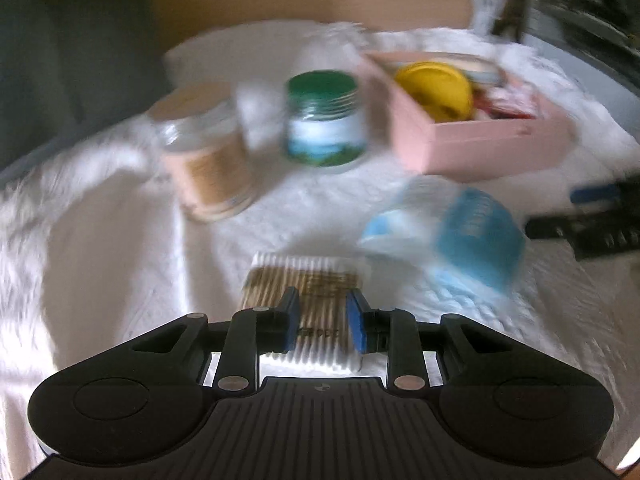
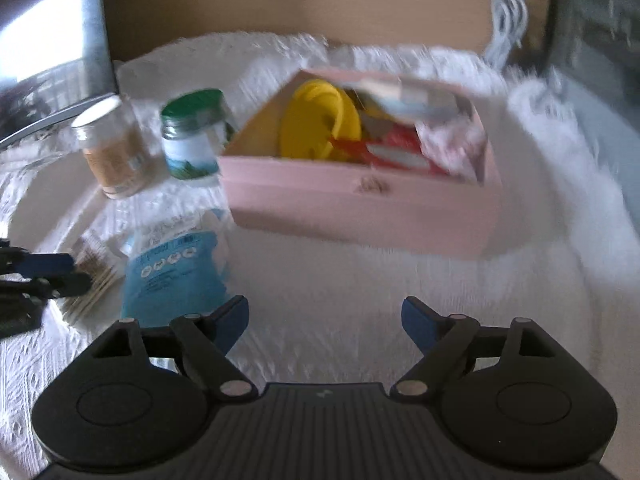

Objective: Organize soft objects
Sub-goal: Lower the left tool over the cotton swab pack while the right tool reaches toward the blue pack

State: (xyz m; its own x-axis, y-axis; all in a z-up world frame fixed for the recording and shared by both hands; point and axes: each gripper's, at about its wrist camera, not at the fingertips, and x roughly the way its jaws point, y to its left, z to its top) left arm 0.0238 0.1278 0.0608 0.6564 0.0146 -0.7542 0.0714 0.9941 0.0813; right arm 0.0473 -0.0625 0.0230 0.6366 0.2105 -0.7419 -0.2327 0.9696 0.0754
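A flat pack of cotton swabs lies low on the white quilted cloth. My left gripper is narrowed over it, and its blue pads seem to press on the pack. The right wrist view shows the same pack at the left gripper's fingers. A soft blue-and-clear plastic packet lies just right of the swabs. My right gripper stands open over bare cloth, with that blue packet ahead to its left. Both views are motion-blurred.
An open pink box behind holds a yellow lid and red and white packets. A green-lidded jar and a tan jar stand to its left. A white cable hangs against the brown wall at the back.
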